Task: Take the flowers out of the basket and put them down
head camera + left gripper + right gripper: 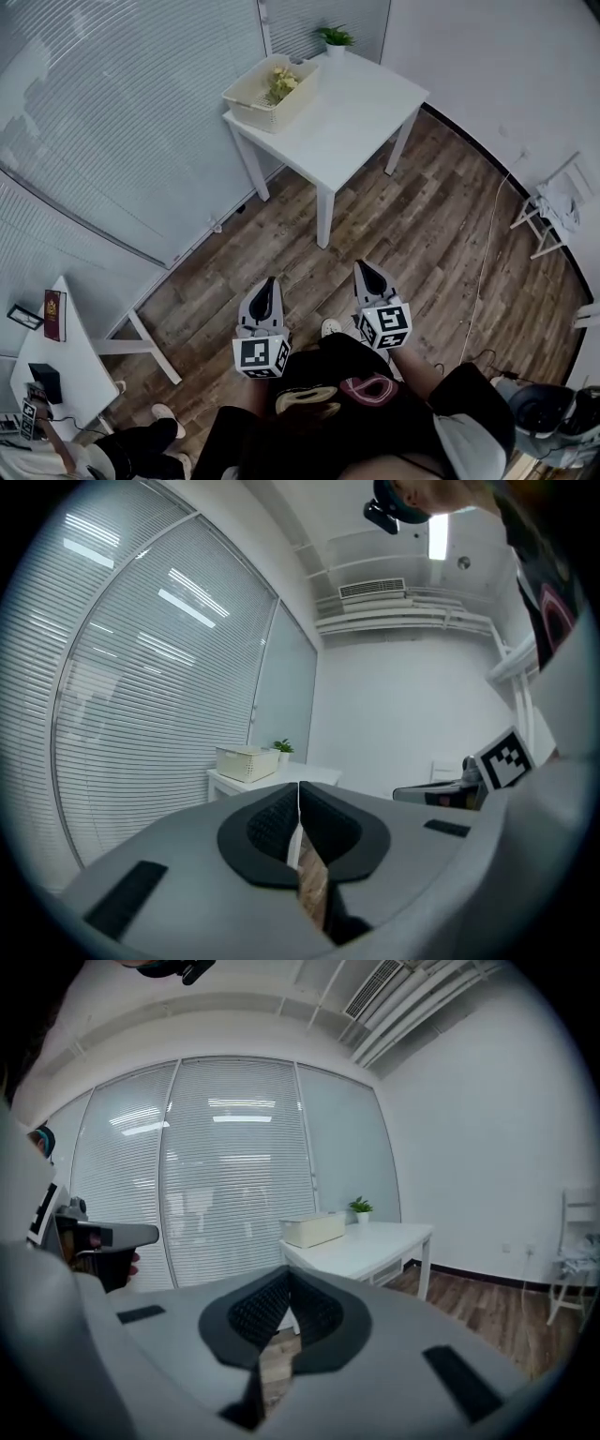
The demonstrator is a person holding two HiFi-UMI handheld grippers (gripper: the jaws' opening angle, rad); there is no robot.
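A person stands on the wooden floor (441, 216), well away from the white bench (361, 117), with a tool in each hand held out toward it. The left tongs (266, 283) are pressed together with nothing between the pads. Their own camera shows the two black pads (277, 822) meeting at the tip. The right tongs (367, 268) are pressed together too and equally empty, their pads (258, 1312) touching at the front. Both tools point roughly level across the room at the bench, side by side and apart from each other.

The flowers (281, 83), pale yellow with green, lie inside the cream basket (255, 113). The basket sits along the bench's edge next to the window blinds (122, 103), at the left corner as seen from the person. A small potted plant (335, 38) stands at the far corner, just beyond the basket. The remaining bench top is bare white.

Both gripper views show the basket (246, 761) and the plant (360, 1209) small and distant. A white folding chair (555, 208) stands by the right wall. Another white desk (66, 361) shows at the lower left.
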